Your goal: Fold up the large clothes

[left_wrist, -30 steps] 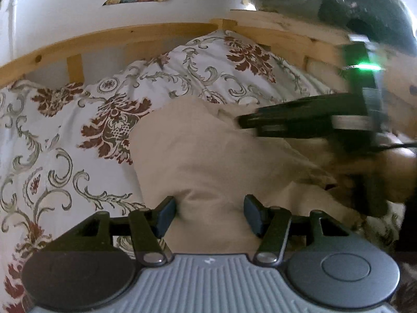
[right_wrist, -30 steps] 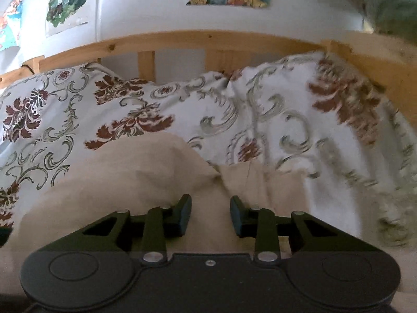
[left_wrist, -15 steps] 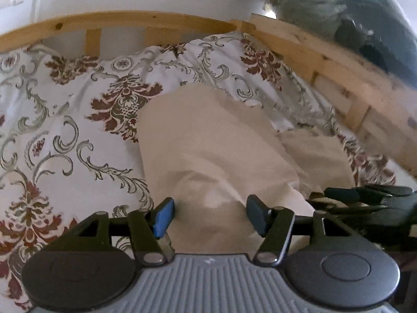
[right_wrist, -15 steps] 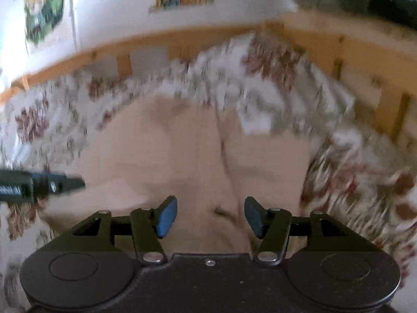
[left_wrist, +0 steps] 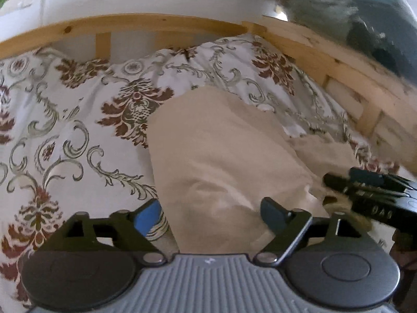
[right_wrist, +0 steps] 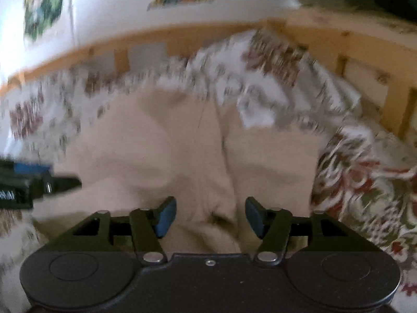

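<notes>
A beige garment (left_wrist: 221, 161) lies on the bed's flowered cover (left_wrist: 65, 135), wooden rails (left_wrist: 338, 65) at twelve and three o'clock. The left tool (left_wrist: 211, 215) and right tool (right_wrist: 207, 215) are both opening wide over it, gripping nothing.

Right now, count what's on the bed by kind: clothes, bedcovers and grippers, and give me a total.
Beige garment: 1
Floral bedcover: 1
Grippers: 2, the left gripper and the right gripper, both with fingers opening over the garment and nothing pinched
Total: 4
</notes>
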The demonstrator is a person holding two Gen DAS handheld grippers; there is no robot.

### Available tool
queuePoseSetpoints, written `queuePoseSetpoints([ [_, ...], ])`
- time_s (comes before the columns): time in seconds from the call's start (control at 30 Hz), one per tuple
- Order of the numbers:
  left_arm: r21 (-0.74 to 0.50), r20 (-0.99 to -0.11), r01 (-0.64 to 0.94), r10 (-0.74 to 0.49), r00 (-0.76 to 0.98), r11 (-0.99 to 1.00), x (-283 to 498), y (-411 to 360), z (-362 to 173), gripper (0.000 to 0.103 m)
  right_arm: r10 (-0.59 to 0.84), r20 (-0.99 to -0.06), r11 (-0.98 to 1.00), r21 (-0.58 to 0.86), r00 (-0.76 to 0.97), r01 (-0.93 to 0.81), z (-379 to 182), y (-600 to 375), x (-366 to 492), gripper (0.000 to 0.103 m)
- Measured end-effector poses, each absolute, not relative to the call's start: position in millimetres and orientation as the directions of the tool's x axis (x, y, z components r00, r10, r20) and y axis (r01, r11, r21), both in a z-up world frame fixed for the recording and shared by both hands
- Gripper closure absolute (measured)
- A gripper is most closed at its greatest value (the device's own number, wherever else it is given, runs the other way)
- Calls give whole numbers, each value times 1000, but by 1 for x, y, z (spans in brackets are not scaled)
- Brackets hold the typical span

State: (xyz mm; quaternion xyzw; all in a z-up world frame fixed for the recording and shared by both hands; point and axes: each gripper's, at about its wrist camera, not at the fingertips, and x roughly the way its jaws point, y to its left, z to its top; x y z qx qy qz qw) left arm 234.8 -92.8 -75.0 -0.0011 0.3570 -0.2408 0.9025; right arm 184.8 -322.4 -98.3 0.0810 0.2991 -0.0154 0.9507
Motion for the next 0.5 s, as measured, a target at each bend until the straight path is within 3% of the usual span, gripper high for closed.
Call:
queuePoseSetpoints([
  [0.17,-194,-629,438,-454,631,878,236,-86,-71,6,-131,-512,973,97,849,208,-89,-334,180,39],
  [0.37,-151,-641,450,-434,633,880,234,-92,-74,5,-220,-558,943,89,800,322,-104,-355,195,57],
  [0.43,-146,-647,444,-425,634,884,235,-93,-76,4,-213,-572,937,110,792,331,-111,-361,202,73],
  [0.5,-160,-650,435,-427,629,886,236,-91,-77,3,-219,-572,930,122,791,346,-115,-366,203,78],
])
